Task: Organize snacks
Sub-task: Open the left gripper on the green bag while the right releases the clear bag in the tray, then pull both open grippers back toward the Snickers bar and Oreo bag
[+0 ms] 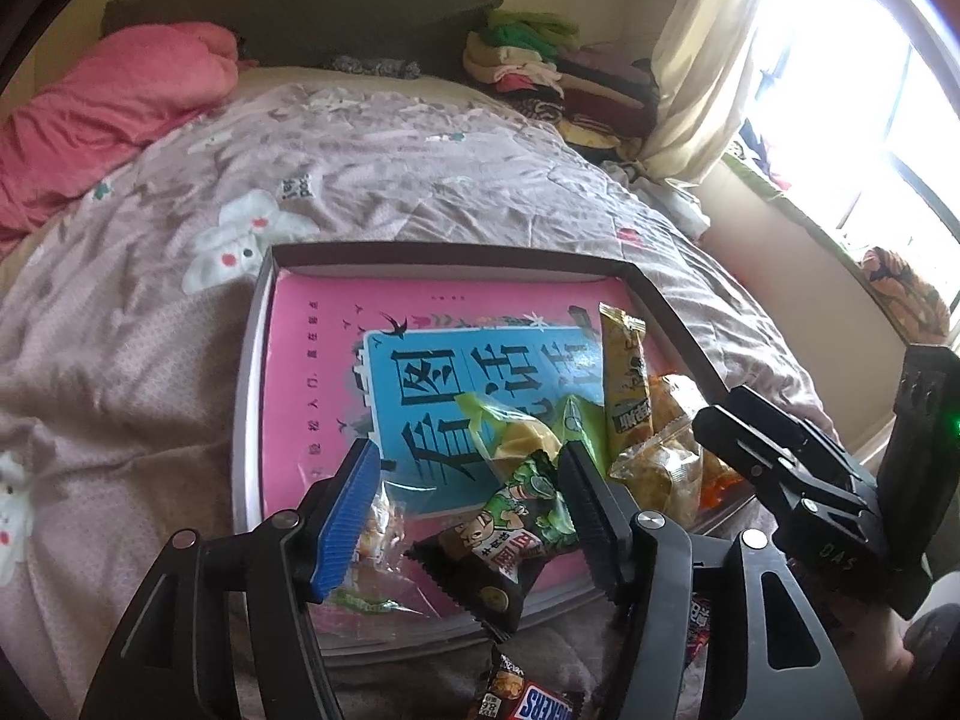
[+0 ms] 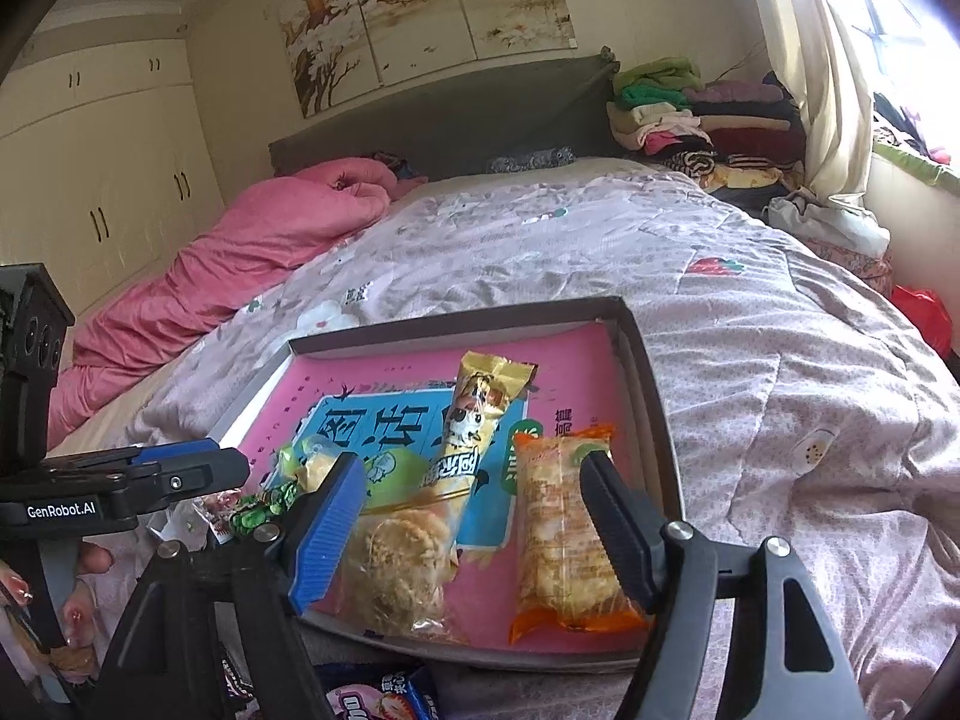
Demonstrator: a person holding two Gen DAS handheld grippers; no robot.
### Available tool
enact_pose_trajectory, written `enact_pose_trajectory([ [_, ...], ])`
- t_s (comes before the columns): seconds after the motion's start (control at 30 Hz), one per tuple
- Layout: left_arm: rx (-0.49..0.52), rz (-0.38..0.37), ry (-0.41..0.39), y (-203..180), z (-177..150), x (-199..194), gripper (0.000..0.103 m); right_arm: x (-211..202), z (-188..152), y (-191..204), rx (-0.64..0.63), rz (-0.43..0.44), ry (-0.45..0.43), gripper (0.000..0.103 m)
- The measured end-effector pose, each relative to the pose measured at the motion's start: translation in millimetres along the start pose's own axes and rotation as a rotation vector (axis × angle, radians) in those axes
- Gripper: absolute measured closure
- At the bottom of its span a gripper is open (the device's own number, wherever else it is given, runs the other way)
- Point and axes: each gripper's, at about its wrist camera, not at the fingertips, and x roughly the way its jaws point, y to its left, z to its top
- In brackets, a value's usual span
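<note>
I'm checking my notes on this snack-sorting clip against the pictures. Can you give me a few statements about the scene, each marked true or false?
1. The shallow box lies on the bed. True.
2. The left hand-held gripper is clamped on the Snickers bar. False: its jaws stand open, and the Snickers bar lies on the quilt in front of the box.
3. A long gold packet lies inside the box. True.
4. The orange-edged packet lies outside the box on the quilt. False: it lies inside, near the box's right wall.
5. The right hand-held gripper grips the clear-wrapped pastry. False: its jaws are open, and the clear-wrapped pastry lies in the box.
</note>
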Motion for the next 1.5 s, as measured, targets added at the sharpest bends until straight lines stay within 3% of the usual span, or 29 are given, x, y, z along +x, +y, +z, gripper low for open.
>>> enact_pose_trajectory([
  [0.3, 0.017, 0.025, -0.025, -4, 2, -13, 0.031, -3, 1, 2, -0.009, 0.005, -0.008, 0.027],
  [1.1, 0.027, 0.097, -0.024, 9, -13, -55, 0.030, -42, -6, 18, -0.073, 0.022, -0.037, 0.025],
  [1.5, 0.037, 0.131, 0.018, 20, -38, -66, 0.030, -57, -15, 39, -0.079, 0.085, 0.002, 0.025],
])
